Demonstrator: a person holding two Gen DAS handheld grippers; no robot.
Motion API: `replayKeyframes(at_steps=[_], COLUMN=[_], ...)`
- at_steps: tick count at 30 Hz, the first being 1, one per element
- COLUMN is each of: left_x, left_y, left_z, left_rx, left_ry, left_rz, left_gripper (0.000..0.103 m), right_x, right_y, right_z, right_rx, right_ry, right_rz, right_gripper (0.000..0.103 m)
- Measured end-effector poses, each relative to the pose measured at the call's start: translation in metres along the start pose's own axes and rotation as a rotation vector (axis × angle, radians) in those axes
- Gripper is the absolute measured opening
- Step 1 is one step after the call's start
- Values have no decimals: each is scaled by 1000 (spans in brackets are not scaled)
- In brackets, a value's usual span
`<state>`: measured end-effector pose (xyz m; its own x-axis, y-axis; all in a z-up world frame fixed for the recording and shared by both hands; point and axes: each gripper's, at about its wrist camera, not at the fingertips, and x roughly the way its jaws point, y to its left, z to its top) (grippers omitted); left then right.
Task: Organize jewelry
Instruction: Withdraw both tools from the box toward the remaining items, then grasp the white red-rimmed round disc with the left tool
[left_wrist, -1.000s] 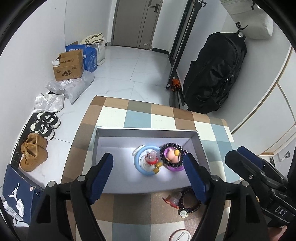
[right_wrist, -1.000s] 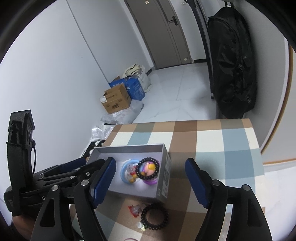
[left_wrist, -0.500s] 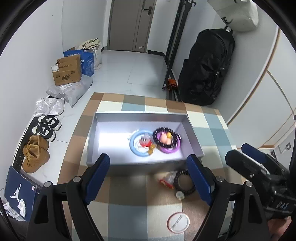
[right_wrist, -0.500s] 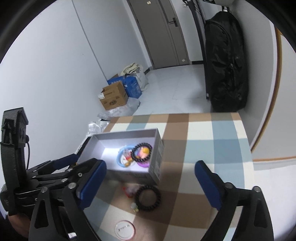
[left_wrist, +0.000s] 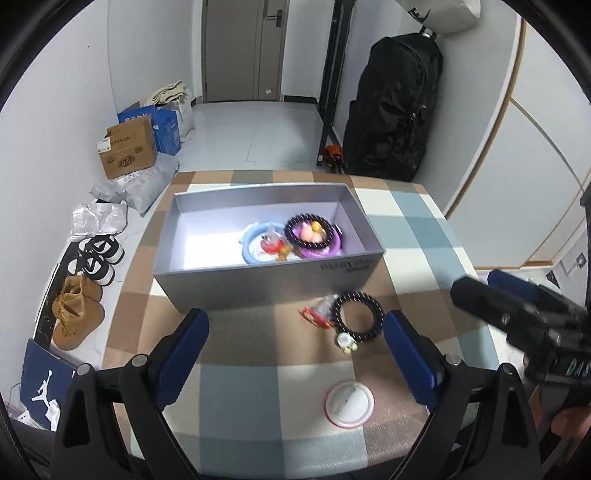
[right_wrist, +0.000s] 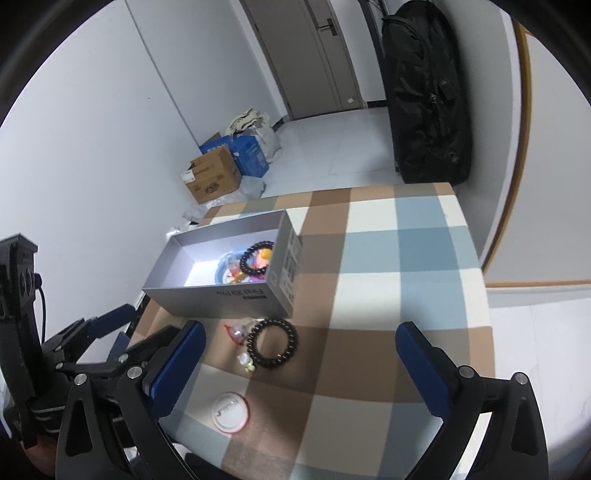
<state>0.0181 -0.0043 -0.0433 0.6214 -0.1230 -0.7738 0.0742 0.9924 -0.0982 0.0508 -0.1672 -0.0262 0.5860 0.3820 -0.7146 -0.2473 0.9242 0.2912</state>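
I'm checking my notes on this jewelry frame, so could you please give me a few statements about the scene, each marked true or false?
1. Both the left gripper and the right gripper are open and hold nothing. True.
2. The gray box is empty. False: it holds a blue ring and a purple ring, with a beaded bracelet on top.
3. A dark beaded bracelet lies on the checkered tablecloth, outside the box. True.
4. The round white badge sits inside the box. False: it lies on the cloth, near the grippers.

Colours on the checked table

Brown, blue and cream checks are covering the tablecloth (left_wrist: 236, 373); the grey box (left_wrist: 258, 284) is showing blue (left_wrist: 255, 248) and purple rings (left_wrist: 325, 248); a black bead bracelet (left_wrist: 357, 315) is lying outside.
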Motion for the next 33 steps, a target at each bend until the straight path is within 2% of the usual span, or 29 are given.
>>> replayKeyframes(at_steps=[5, 8, 13, 17, 22, 25, 29, 31, 33], left_x=[-1, 3, 11, 11, 14, 23, 33, 32, 31], left_y=[-10, -15, -21, -24, -26, -29, -30, -32, -35], left_z=[-9, -17, -28, -35, -40, -44, -50, -51, -52], left_rx=[40, 62, 97, 117, 123, 148, 156, 170, 182], left_ry=[20, 51, 118, 116, 150, 182, 240, 238, 238], left_rz=[-23, -15, -57, -24, -62, -47, -44, -35, -31], left_gripper=[93, 93, 93, 93, 93, 93, 85, 84, 79], right_x=[-9, -15, -18, -19, -23, -22, -22, -21, -21], right_y=[-9, -13, -21, -29, -33, -34, -33, -33, -33], right_z=[0, 0, -1, -2, -1, -1, -2, -2, -2], right_rx=[31, 41, 59, 93, 108, 111, 105, 104, 105], right_ry=[-6, -19, -15, -9, -18, -17, -9, -9, -9], right_rz=[-14, -20, -51, -61, -62, -61, -64, -66, -66], right_gripper=[103, 103, 103, 103, 103, 103, 103, 103, 103])
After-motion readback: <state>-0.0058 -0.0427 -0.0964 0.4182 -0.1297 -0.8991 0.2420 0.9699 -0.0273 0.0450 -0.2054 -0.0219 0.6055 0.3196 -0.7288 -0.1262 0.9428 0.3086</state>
